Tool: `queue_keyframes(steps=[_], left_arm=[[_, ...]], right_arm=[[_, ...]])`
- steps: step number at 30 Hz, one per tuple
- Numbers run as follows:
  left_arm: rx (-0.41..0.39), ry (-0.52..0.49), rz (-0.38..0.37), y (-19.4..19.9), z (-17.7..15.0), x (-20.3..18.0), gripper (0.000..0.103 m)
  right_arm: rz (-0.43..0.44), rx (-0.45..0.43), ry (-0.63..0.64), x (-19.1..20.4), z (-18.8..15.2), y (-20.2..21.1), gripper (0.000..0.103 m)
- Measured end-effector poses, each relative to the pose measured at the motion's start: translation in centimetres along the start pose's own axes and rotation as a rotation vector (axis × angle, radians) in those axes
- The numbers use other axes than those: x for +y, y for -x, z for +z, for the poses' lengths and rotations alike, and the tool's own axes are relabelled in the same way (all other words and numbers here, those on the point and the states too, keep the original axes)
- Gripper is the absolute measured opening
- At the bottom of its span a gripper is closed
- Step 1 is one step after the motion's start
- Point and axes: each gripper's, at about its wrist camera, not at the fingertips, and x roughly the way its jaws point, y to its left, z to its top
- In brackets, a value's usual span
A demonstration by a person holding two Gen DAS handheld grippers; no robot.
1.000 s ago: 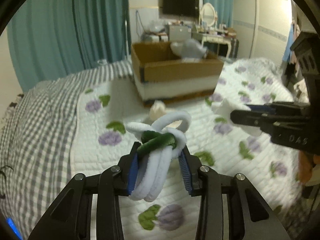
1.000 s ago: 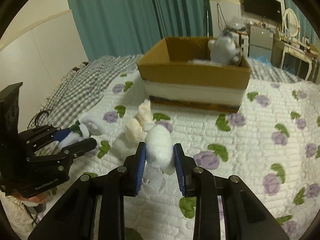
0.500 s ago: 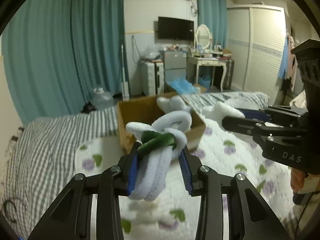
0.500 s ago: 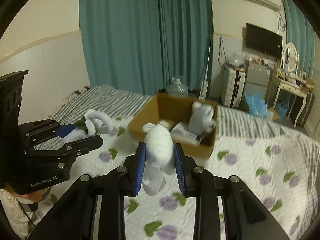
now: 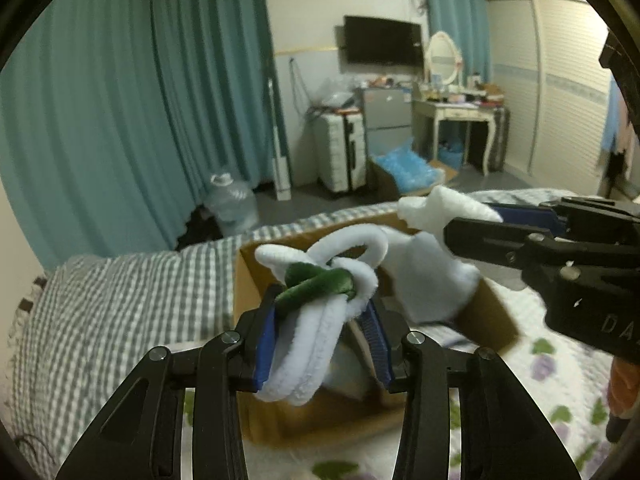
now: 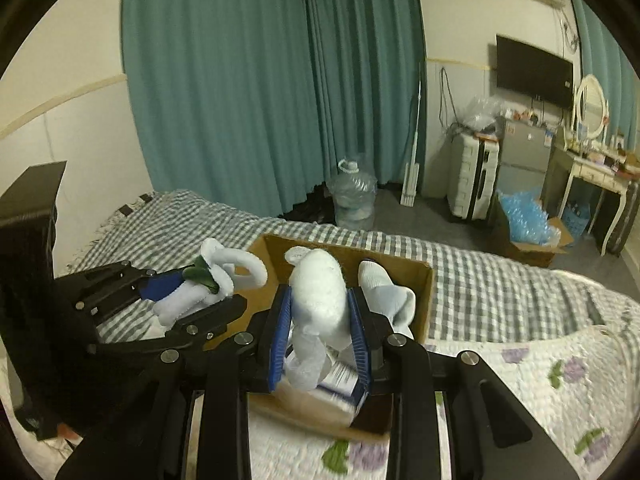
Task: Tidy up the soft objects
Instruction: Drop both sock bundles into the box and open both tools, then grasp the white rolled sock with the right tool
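**Now over the box: both soft items held, release pending**

Left wrist view. The left gripper (image 5: 324, 344) is seen clenched on a white fuzzy loop bundle (image 5: 316, 320) bound with a green band (image 5: 316, 286). The bundle is held above the open cardboard box (image 5: 488, 320), toward its left wall. The right gripper (image 5: 516, 232) enters from the right, and a white plush toy (image 5: 432, 280) is pinched in it over the far half of the box. The box rests on the bed (image 5: 120, 300).

Right wrist view. The right gripper (image 6: 320, 340) is closed on the white plush toy (image 6: 320, 292), directly above the cardboard box (image 6: 424, 304). A white sock (image 6: 388, 296) already lies inside, at the right. The left gripper (image 6: 192, 296) holds the white fuzzy loop bundle (image 6: 216, 276) near the box's left rim, and whether it is fully inside the rim cannot be told.

Judgement. Both items should be lowered below the rim before the jaws are opened. The bundle should be shifted rightward first, since a release at the edge may drop it onto the bed. The grippers sit close together, so the releases are best staggered.
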Motion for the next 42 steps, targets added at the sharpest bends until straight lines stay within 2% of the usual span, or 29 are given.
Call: queue_keyframes(steps=[3, 4, 5, 8, 10, 15, 17, 21, 23, 24, 26, 28, 31, 35, 42], left_arm=[[0.008, 0.041, 0.005, -2.1, -0.3, 1.2, 0.06], [0.0, 0.047, 0.001, -2.5, -0.5, 1.4, 0.073], [-0.007, 0.044, 0.005, -2.7, -0.6, 1.4, 0.079], [-0.042, 0.014, 0.028, -2.7, -0.8, 1.2, 0.08], [-0.045, 0.006, 0.028, -2.5, -0.9, 1.0, 0.08], [-0.046, 0.011, 0.039, 0.3, -1.2, 1.3, 0.081], [-0.064, 0.017, 0.057, 2.2, -1.0, 1.5, 0.081], [-0.138, 0.044, 0.035, 8.8, -0.4, 1.6, 0.081], [-0.177, 0.058, 0.01, 12.4, -0.3, 1.6, 0.091], [-0.197, 0.06, -0.031, 14.7, -0.3, 1.6, 0.091], [-0.227, 0.049, -0.058, 17.6, -0.2, 1.2, 0.091], [-0.264, 0.027, -0.04, 20.8, -0.7, 1.0, 0.091], [-0.287, -0.008, -0.041, 24.2, -1.9, 0.8, 0.091], [-0.254, -0.027, 0.004, 25.9, -4.3, 1.1, 0.091], [-0.136, 0.08, -0.03, 23.2, -9.3, 2.4, 0.091]], right_arm=[[0.031, 0.033, -0.053, -1.9, 0.2, -3.3, 0.028], [0.019, 0.036, -0.046, -2.1, 0.1, -4.1, 0.028], [0.0, 0.033, -0.037, -2.2, 0.1, -4.7, 0.028], [-0.029, 0.028, -0.024, -2.1, -0.2, -5.8, 0.039], [-0.062, 0.016, -0.022, -2.0, -0.3, -5.9, 0.067], [-0.098, -0.008, -0.032, -1.8, -0.4, -3.7, 0.081], [-0.111, -0.024, -0.03, -1.6, -0.2, -1.9, 0.082], [-0.142, -0.067, -0.008, -0.1, 0.5, 3.6, 0.09], [-0.149, -0.086, 0.001, 0.8, 0.8, 6.1, 0.095], [-0.162, -0.102, 0.007, 1.7, 0.8, 8.0, 0.096], [-0.191, -0.135, 0.015, 2.9, 0.5, 10.8, 0.1], [-0.217, -0.165, 0.027, 4.5, -0.1, 13.7, 0.101], [-0.206, -0.167, 0.042, 6.7, -1.1, 16.4, 0.101], [-0.19, -0.162, 0.042, 9.0, -3.5, 18.2, 0.101], [-0.169, -0.132, -0.006, 11.9, -10.0, 17.7, 0.101]])
